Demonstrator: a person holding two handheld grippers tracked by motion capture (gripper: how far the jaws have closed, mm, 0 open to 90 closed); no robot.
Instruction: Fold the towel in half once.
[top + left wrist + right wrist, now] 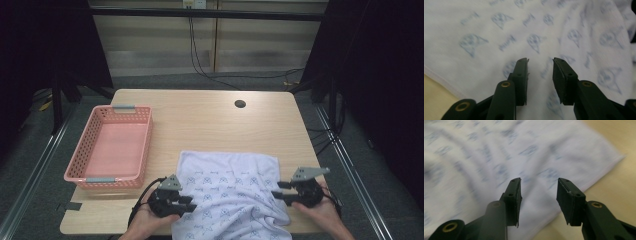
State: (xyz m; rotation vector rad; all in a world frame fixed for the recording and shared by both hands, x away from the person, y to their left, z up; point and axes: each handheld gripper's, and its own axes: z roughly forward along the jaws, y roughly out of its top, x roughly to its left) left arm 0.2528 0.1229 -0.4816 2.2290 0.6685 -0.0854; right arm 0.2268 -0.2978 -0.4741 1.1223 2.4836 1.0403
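A white cloth [230,185] with a pale blue print lies spread on the near half of the wooden table [210,125], and its front part hangs over the near edge. My left gripper [190,202] sits at the cloth's left edge, pointing right, jaws apart. In the left gripper view the gripper [540,62] hovers over the printed cloth [499,30] with nothing between its pads. My right gripper [276,190] is at the cloth's right edge, pointing left. In the right gripper view the gripper [539,182] stands open above the cloth [499,150] near its hem.
A pink plastic basket [120,107] with nothing in it stands on the left side of the table. A round cable hole [240,104] is near the far edge. Bare wood [614,175] lies beside the cloth's hem. Cables run across the floor beyond the table.
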